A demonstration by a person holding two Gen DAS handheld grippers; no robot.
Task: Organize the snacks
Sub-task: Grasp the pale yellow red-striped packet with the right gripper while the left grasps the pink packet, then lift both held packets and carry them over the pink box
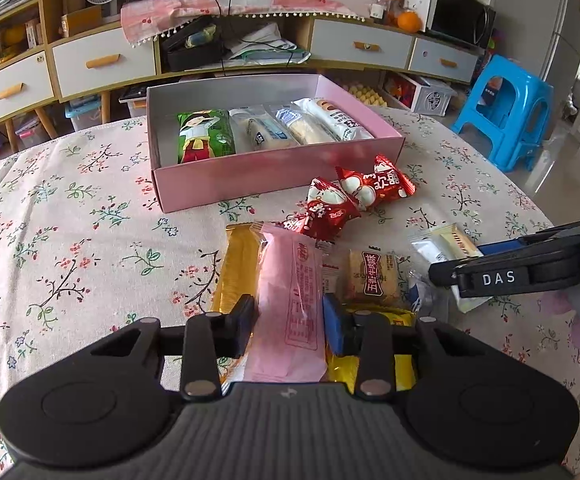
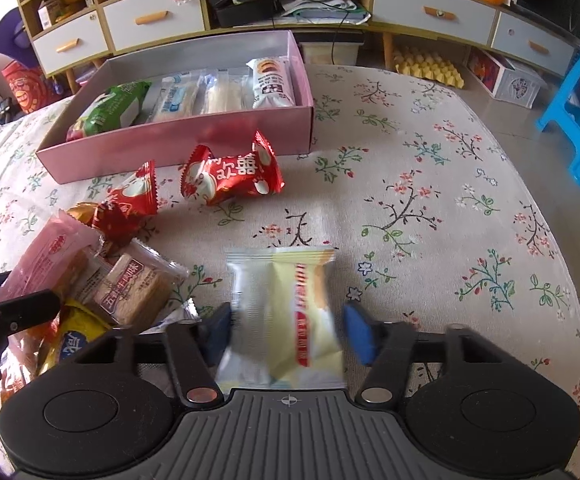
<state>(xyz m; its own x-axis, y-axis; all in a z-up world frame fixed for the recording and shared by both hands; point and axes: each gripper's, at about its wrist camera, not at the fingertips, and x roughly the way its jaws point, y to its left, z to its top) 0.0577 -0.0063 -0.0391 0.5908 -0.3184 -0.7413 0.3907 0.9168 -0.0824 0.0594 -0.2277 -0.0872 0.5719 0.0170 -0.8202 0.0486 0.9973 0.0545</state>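
Two grippers, a snack packet between the jaws of each, in front of a shallow pink cardboard box (image 1: 274, 178) on the floral tablecloth (image 1: 70, 248).

Only the left wrist view shows "DAS" printed on the right gripper (image 2: 286, 330). The left gripper (image 1: 288, 320) is clamped on a long pink foil packet (image 1: 290, 300), both pads pressing its sides. The right jaws straddle a blurred white-and-yellow wrapped biscuit (image 2: 286, 320) (right pad apart from it; grip unclear). Four packets lie in the box; two red candy wrappers (image 2: 230, 176) lie just before it.
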